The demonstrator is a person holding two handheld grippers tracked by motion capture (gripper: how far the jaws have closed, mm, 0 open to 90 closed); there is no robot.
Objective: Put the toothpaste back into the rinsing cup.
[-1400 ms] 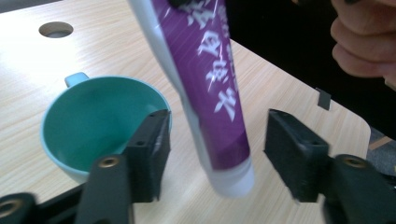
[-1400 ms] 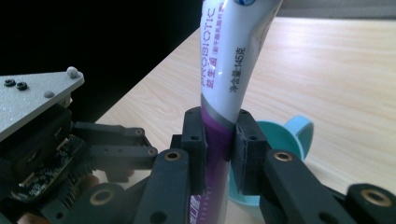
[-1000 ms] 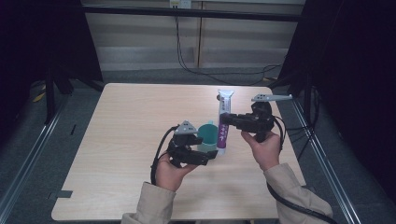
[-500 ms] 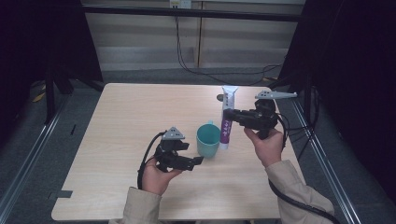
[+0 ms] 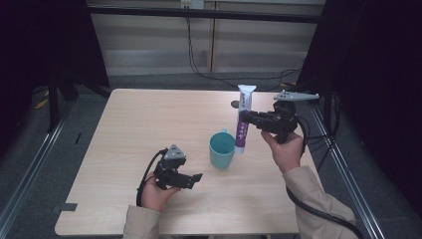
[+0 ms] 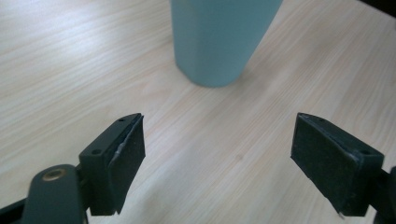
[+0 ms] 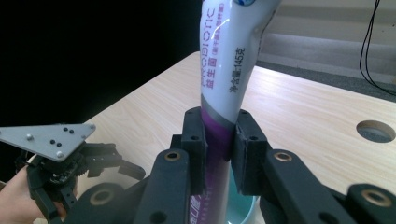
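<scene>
upright, white-and-purple toothpaste tube (image 5: 242, 123), printed lettering

This looks like a lab set up for recording. A plain wooden bench (image 5: 149, 124) stands alone inside black curtains (image 5: 45, 45), metal rails (image 5: 30, 164) run along the floor, and cables (image 5: 199, 55) hang on the back wall.

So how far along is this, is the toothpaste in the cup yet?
Not quite. Done: the right claw has the toothpaste tube picked up and upright. In hand: its lower end hangs just over the teal cup. The left claw is open, apart from the cup. Left: lowering and letting go.
</scene>
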